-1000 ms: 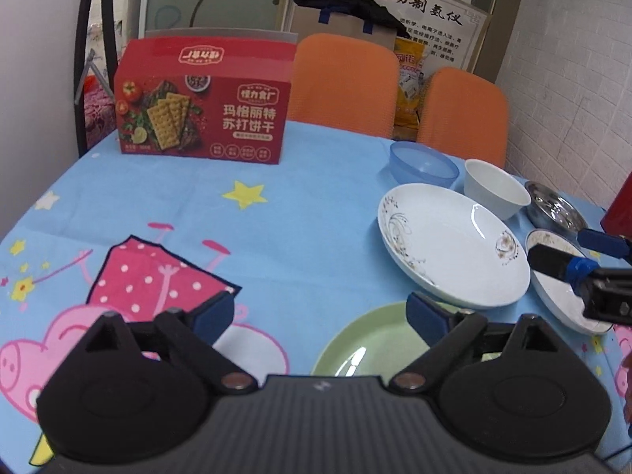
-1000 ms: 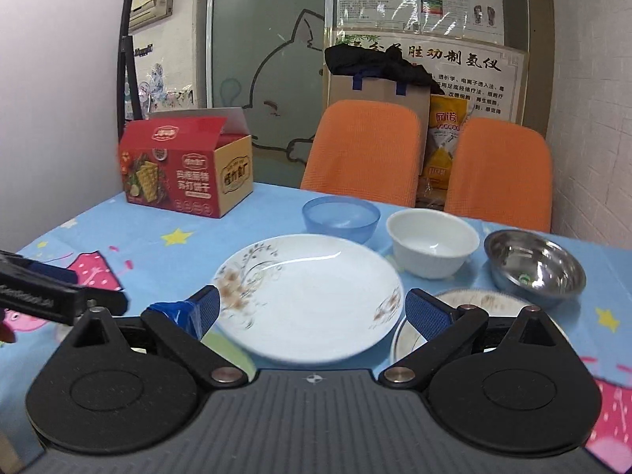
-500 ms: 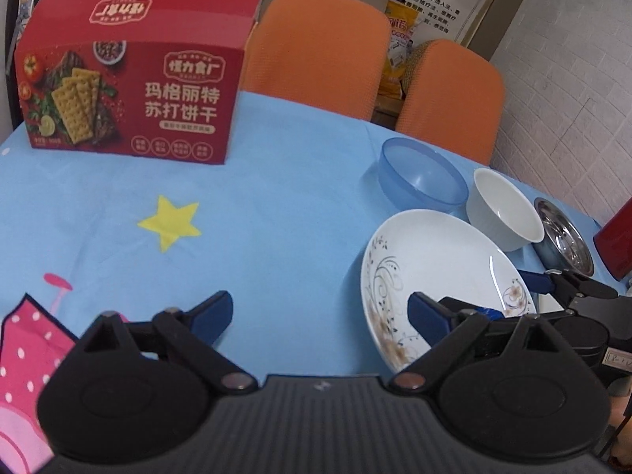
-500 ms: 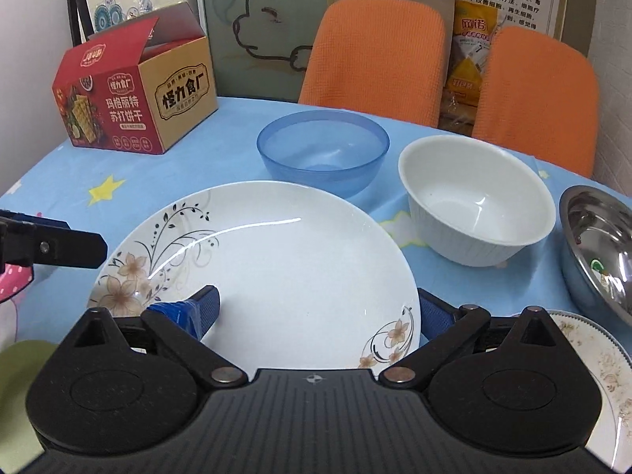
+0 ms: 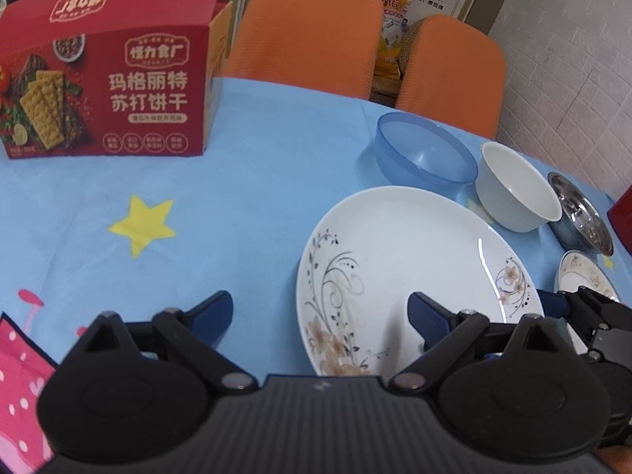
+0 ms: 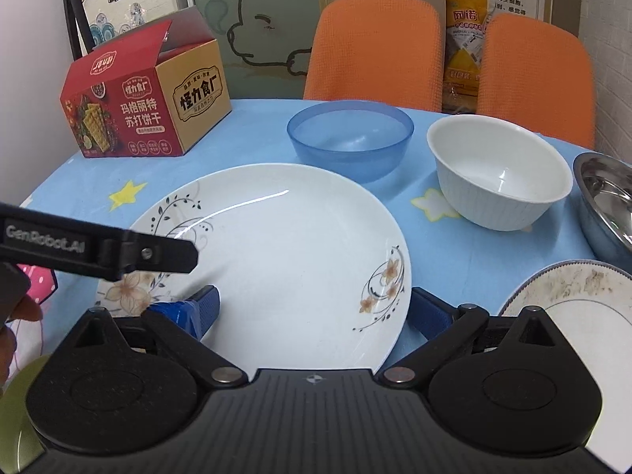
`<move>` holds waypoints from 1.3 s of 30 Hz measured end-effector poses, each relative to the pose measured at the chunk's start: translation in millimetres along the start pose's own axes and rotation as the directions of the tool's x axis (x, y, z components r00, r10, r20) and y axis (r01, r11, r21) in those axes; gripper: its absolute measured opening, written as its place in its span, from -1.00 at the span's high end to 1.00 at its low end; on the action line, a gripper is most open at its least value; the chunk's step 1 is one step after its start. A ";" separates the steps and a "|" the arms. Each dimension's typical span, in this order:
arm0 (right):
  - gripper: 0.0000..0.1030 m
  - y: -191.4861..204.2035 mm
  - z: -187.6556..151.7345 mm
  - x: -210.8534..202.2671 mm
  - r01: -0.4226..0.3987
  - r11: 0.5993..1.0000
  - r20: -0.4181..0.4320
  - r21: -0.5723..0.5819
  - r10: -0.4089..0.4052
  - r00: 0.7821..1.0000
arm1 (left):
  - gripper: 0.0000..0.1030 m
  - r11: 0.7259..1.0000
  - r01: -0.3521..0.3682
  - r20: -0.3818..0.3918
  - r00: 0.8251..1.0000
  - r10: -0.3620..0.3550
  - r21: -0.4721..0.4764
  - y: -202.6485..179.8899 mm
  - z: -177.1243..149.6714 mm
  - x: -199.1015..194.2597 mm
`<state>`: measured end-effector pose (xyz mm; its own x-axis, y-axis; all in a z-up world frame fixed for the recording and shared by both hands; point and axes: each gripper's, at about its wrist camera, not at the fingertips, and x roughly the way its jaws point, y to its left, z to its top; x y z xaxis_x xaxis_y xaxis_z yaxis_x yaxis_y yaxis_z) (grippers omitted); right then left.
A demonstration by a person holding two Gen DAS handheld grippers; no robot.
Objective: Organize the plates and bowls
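A large white plate with flower prints (image 5: 414,260) (image 6: 284,245) lies flat on the blue tablecloth. My left gripper (image 5: 320,314) is open and straddles the plate's left rim, one finger over the cloth and one over the plate. My right gripper (image 6: 316,310) is open too and straddles the right rim. A finger (image 6: 166,254) of the left gripper reaches over the plate's left side in the right wrist view. Behind the plate stand a blue bowl (image 6: 349,138), a white bowl (image 6: 499,173) and a steel bowl (image 6: 604,205). A small plate with a patterned rim (image 6: 572,296) lies at the right.
A red cracker box (image 5: 106,79) (image 6: 138,106) stands at the back left of the table. Two orange chairs (image 6: 375,43) are pushed up to the far edge. A green plate (image 6: 19,379) shows at the near left, beside a person's hand (image 6: 15,328).
Both grippers have come forward and down onto the flower plate, which now fills the views. Their jaws stay wide. The dishes have not moved.
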<state>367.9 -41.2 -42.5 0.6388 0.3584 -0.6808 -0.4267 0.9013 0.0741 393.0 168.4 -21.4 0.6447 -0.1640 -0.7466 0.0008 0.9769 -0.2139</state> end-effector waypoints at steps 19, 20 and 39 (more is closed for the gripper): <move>-0.74 15.4 11.4 -29.4 -0.016 0.999 0.078 0.046 0.012 0.997 | 0.38 0.987 -0.111 0.100 0.990 0.100 0.114 -42.6 14.2 -34.6; -0.74 16.9 12.4 -36.2 -0.021 0.999 0.095 0.047 0.017 0.995 | 0.38 0.988 -0.108 0.107 0.990 0.096 0.110 -43.1 13.9 -43.0; -0.75 88.5 -93.1 -126.8 -0.011 0.992 0.105 0.125 -0.002 0.994 | 0.39 0.982 -0.131 0.082 0.989 0.121 0.137 -41.3 -120.4 -130.2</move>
<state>189.6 -29.5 -17.5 0.7035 0.3804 -0.6003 -0.3505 0.9205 0.1725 216.9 132.9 8.8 0.7003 -0.0332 -0.7131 0.0208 0.9994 -0.0261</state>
